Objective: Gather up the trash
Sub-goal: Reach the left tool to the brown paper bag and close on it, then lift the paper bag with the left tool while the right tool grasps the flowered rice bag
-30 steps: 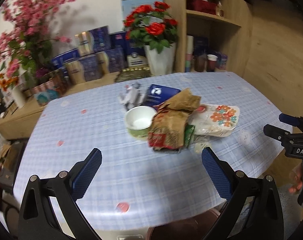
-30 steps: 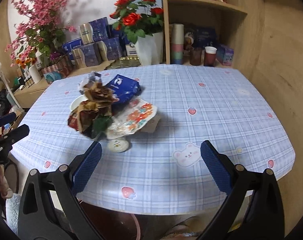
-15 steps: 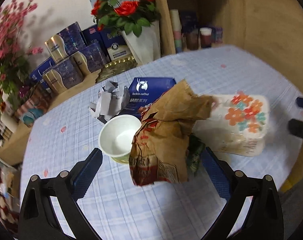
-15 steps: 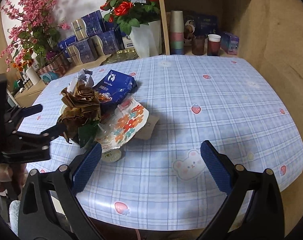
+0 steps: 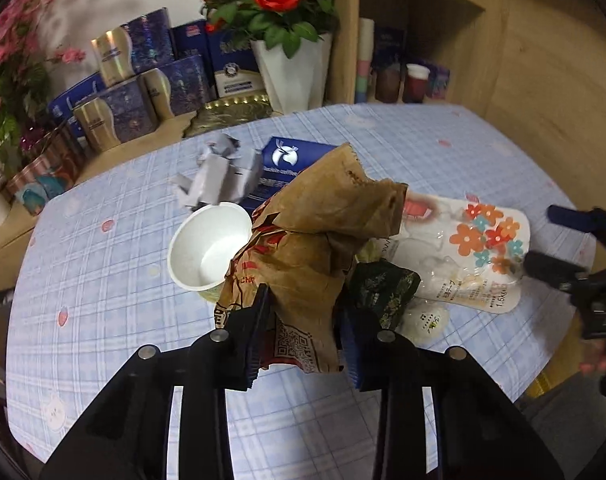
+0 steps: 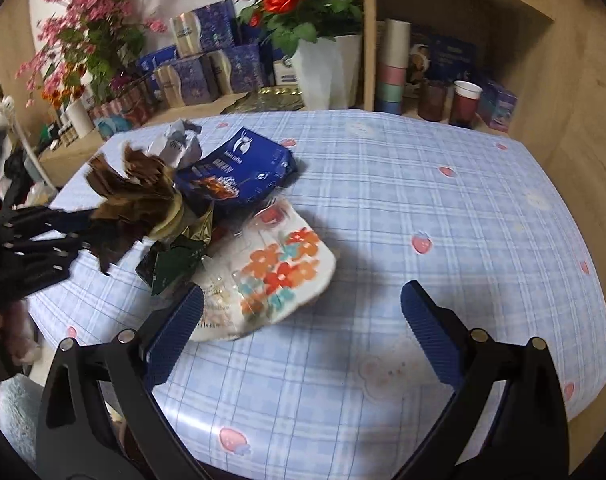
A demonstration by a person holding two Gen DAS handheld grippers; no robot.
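A trash pile sits on the blue checked table (image 6: 443, 184). It holds a crumpled brown paper bag (image 5: 315, 248), a white paper cup (image 5: 207, 252), a blue coffee bag (image 5: 287, 160), crumpled grey paper (image 5: 223, 176), a dark green wrapper (image 5: 383, 284) and a floral pouch (image 5: 475, 256). My left gripper (image 5: 303, 328) is closing, and its pads pinch the lower end of the brown paper bag (image 6: 131, 196). My right gripper (image 6: 303, 298) stands open just in front of the floral pouch (image 6: 279, 276), with nothing between its fingers.
A white vase of red roses (image 5: 295, 68), blue gift boxes (image 5: 143, 92) and pink blossoms stand behind the table. A wooden shelf (image 6: 443, 40) on the right holds stacked cups. A small round lid (image 5: 427, 318) lies by the wrapper. Bare tablecloth stretches right of the pile.
My left gripper moved in on the pile and its jaws went from wide apart to pinching the brown bag. My right gripper came nearer the floral pouch, still open.
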